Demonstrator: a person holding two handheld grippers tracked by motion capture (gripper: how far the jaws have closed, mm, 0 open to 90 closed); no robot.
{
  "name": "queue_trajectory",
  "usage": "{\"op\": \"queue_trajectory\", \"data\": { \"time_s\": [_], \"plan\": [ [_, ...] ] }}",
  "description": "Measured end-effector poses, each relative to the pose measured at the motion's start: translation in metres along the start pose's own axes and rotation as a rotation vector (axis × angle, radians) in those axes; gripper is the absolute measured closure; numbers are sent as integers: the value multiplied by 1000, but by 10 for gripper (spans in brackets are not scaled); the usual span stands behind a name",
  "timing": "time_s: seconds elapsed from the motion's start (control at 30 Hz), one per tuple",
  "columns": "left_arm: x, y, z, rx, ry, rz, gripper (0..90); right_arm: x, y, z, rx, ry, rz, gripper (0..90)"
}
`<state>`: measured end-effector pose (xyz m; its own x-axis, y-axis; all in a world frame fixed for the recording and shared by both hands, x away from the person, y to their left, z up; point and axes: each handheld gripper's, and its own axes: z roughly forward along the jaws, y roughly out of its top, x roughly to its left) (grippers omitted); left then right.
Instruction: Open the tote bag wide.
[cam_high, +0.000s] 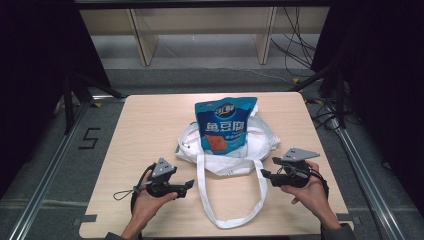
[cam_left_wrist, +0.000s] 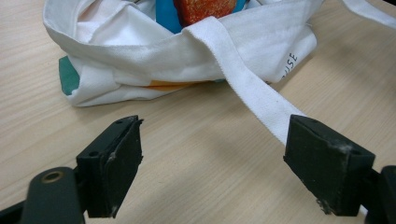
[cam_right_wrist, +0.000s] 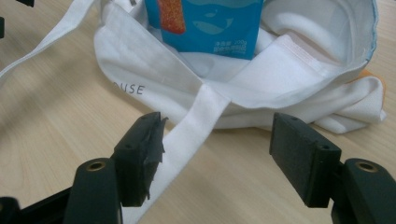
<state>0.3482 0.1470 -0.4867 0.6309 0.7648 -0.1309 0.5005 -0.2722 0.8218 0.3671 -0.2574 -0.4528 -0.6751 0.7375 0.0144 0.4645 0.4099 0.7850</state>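
The table (cam_high: 135, 130) carries a white cloth bag (cam_high: 227, 150) in its middle, and a blue snack pouch (cam_high: 225, 125) stands in the bag's mouth. The bag looks soft and light, so I think it will fold; the strap (cam_high: 230, 220) is the best hold. My left claw (cam_high: 187, 186) and right claw (cam_high: 267, 167) both stand wide and empty.
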Motion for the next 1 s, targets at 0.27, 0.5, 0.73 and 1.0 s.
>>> {"op": "queue_trajectory", "data": {
  "time_s": [0.27,0.5,0.73,1.0],
  "plan": [
    [-4,-7,-5,-11,-27,-4,172,7,-10,-10,-12,3,7,341],
    [-13,-12,-12,-17,-41,-3,171,14,-24,-16,-1,4,-5,320],
    [-19,-18,-18,-14,-48,14,170,20,-36,-21,6,-5,28,284],
    [-39,-26,-21,11,-76,38,161,25,-59,-24,47,8,11,220]
  ]
}}
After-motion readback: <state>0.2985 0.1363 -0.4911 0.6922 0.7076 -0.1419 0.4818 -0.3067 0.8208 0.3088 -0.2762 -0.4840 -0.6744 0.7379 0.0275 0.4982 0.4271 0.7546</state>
